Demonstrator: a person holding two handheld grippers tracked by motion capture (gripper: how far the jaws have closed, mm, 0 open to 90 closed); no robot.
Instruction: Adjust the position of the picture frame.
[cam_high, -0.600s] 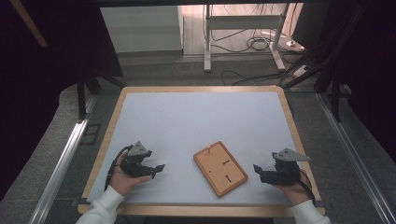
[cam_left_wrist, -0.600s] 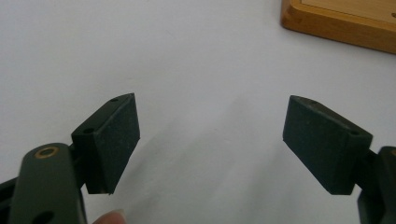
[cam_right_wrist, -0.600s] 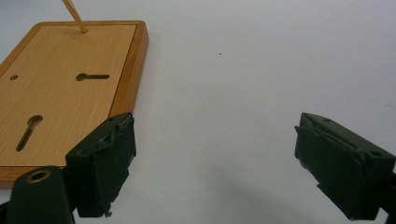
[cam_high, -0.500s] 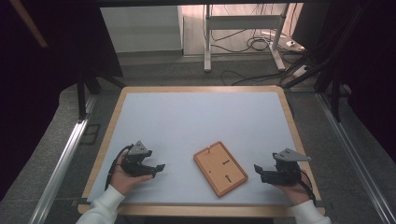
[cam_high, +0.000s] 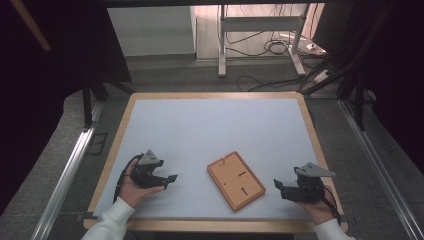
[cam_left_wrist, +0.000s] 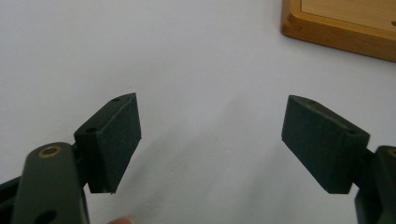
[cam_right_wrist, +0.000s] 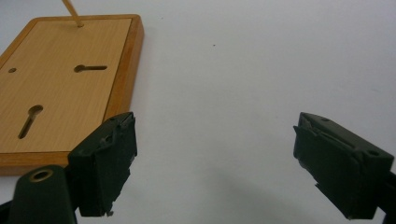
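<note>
Wooden and flat, the board (cam_high: 236, 180) lies face-up on the white bench (cam_high: 210, 130), in the lower centre of the high view, turned at an angle to the bench edges, between the two tongs and touching neither. It is a light-brown rectangular panel with a darker raised rim, two keyhole-shaped slots and a small hole cut into its inner face; in the right gripper view a thin pale stick or cord seems to leave its far edge, though what it is cannot be told. The left tongs (cam_high: 167, 178) sit at the lower left of the high view, held in a hand, with jaws spread wide and nothing between them; the left gripper view shows bare bench between the pads and a corner of the board at the upper right. The right tongs (cam_high: 278, 187) at the lower right are likewise wide and empty, their near jaw just beside the board's corner. Since the board lies so low, a likely trouble is a jaw skidding over the rim or pushing the panel across the smooth surface instead of gripping it; a pinch on one corner could also let it pivot and drop.
</note>
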